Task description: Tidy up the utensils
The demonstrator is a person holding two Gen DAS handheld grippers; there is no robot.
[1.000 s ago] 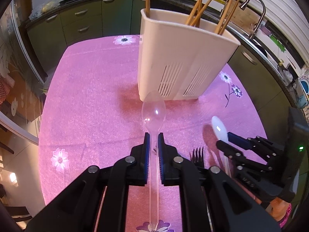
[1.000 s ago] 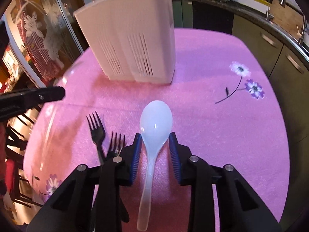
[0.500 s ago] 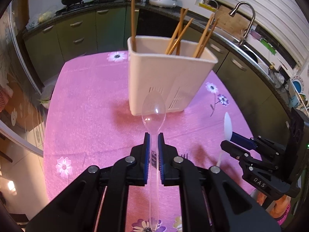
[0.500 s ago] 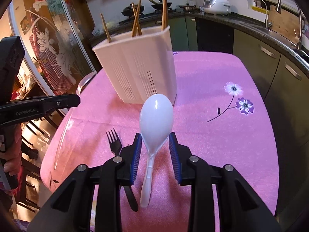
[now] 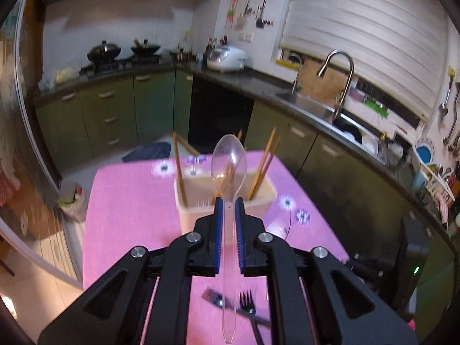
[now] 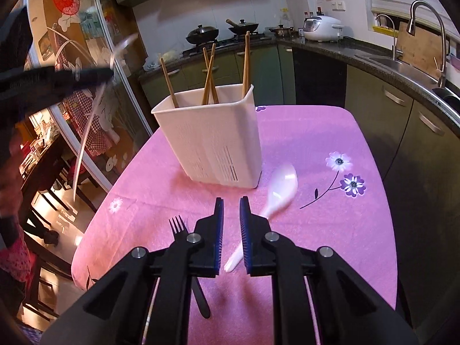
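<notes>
Clear plastic is what the left hand-held gripper (image 5: 228, 201) is clamped on: a transparent long-handled spoon (image 5: 229, 164), its handle pinched between the blue pads with the bowl pointing forward and up, held high above the pink flowered tabletop (image 5: 129, 207). From the left wrist view the spoon's bowl lines up in front of the white slotted plastic utensil holder (image 5: 189, 192), which stands upright on the tabletop with several wooden chopsticks (image 5: 266, 158) leaning inside it. Below the gripper, two black plastic forks (image 5: 248, 306) lie on the cloth, close together and partly blurred.

The right hand-held gripper (image 6: 231, 210) has its fingers slightly apart and grips nothing; bare pink cloth shows between the blue pads. Just to its right a white plastic rice spoon (image 6: 280, 185) lies flat on the tabletop (image 6: 316, 132), bowl near the front right corner of the utensil holder (image 6: 212, 132), handle running back under the right finger. In this view one black fork (image 6: 178, 225) lies to the left of the fingers, tines pointing toward the holder, its handle hidden beneath the gripper body. The chopsticks (image 6: 209, 74) stand tilted in the holder. At the upper left, the left gripper (image 6: 109, 72) appears blurred with the clear spoon (image 6: 86, 132) hanging from it, well above the table's left edge.
</notes>
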